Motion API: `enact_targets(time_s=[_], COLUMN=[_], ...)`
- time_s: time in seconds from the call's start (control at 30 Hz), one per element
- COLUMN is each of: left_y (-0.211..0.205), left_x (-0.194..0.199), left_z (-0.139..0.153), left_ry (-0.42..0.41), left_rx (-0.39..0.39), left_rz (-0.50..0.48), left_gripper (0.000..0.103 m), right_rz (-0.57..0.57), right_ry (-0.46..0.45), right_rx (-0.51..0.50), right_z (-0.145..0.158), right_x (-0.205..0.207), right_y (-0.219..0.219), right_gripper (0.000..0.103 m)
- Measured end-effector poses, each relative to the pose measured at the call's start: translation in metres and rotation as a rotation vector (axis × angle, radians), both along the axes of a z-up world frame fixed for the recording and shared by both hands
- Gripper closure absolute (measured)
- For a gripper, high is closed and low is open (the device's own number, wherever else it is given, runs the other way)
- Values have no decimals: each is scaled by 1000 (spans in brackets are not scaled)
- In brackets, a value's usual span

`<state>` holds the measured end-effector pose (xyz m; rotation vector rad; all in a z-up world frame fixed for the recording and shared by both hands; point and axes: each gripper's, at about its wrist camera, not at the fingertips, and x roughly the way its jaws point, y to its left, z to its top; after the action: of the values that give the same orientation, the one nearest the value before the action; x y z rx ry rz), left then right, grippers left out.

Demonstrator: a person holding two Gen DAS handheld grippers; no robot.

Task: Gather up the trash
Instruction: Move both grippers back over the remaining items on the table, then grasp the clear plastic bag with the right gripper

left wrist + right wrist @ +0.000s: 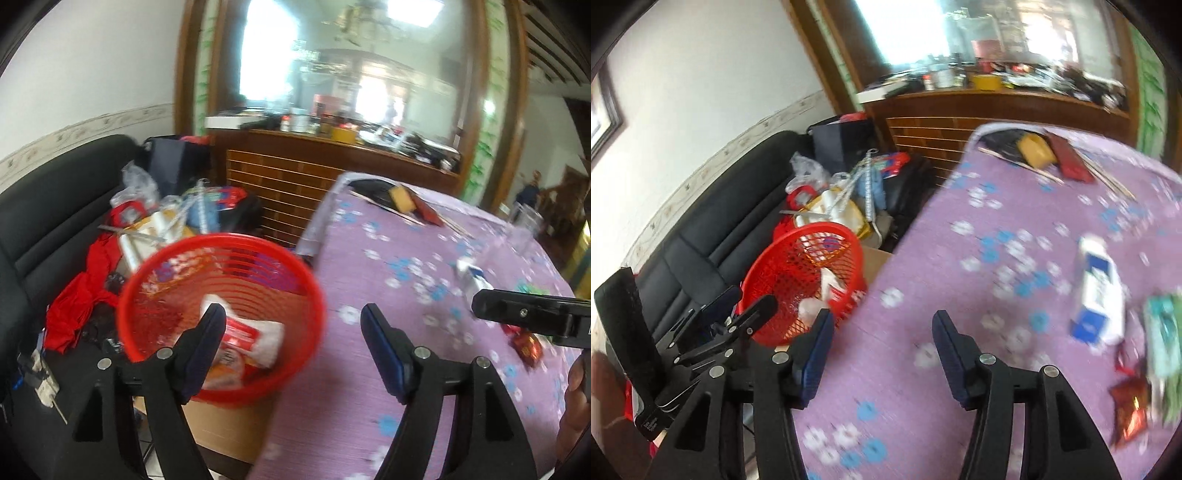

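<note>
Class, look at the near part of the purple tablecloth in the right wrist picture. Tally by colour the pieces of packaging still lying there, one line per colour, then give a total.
White and blue carton: 1
Teal packet: 1
Red wrapper: 1
Total: 3

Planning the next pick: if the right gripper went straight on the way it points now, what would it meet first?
Most likely the bare purple flowered tablecloth: the right gripper is open, with nothing between its fingers. The white and blue carton lies off to the right of that line, though blur leaves depth uncertain.
</note>
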<state>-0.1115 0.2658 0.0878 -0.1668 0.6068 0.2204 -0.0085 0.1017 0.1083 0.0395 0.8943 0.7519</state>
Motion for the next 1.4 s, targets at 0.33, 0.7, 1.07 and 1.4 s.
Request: enact_targets(time_s=[0.33,0.7,1.07,1.4], left_y=[-97,-181,-213,-209], left_x=[21,44,66,111], left_z=[-12,-12,-13,-12], left_ry=[74,138,183,217], left_rx=[58,98,96,31], left_rz=[-183,-332,-364,-311], left_gripper=[28,29,29,29], right_rz=[-166,-487,-632,-516], right_ry=[16,19,110,38], right_rx=[23,115,36,-43], right_z=[-17,-17,-68,-85], right_x=[-18,1,60,68], right_y=[-124,-287,-355,-323], right_gripper=[43,43,50,72])
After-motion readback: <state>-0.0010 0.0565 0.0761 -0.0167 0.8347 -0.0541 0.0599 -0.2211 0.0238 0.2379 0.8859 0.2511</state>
